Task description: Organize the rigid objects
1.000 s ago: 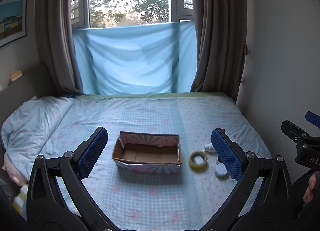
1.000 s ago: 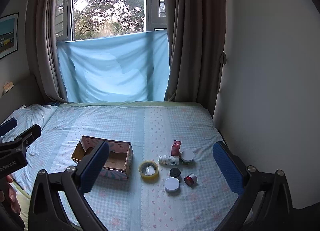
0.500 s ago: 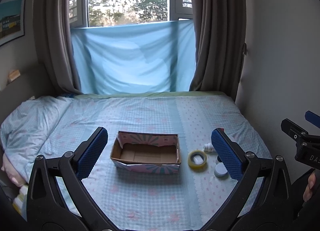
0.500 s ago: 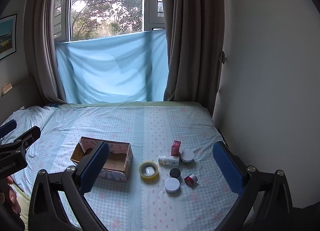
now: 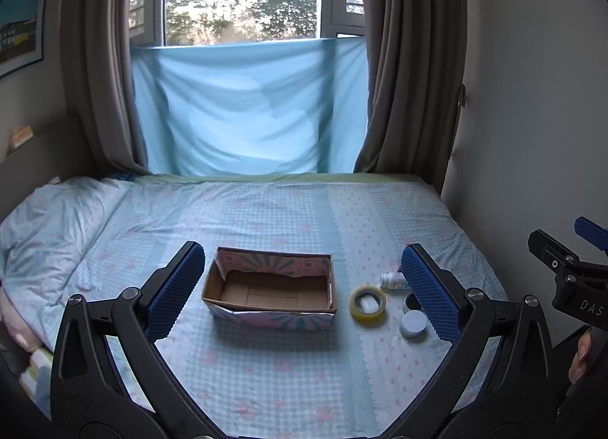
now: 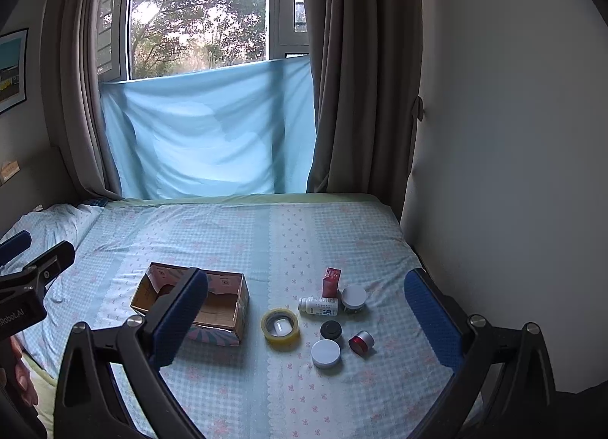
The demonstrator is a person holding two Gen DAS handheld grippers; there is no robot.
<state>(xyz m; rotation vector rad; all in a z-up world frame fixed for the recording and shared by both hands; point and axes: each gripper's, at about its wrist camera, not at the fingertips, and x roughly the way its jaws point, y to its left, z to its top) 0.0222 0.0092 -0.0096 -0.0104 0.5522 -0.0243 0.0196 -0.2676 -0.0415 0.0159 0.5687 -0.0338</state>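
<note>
In the left wrist view we see the left tongs [image 5: 302,289] spread wide and gripping nothing above the bed [image 5: 266,211]; the cardboard box [image 5: 270,292] sits at frame centre, open side up, its long axis running left to right; the tape roll [image 5: 367,305] lies flat just right of it. In the right wrist view the right tongs [image 6: 306,319] likewise gape, unloaded; the white bottle [image 6: 318,305] lies on its side, cap pointing left toward the box, beside an upright red carton [image 6: 331,282] and several round jars [image 6: 325,353].
</note>
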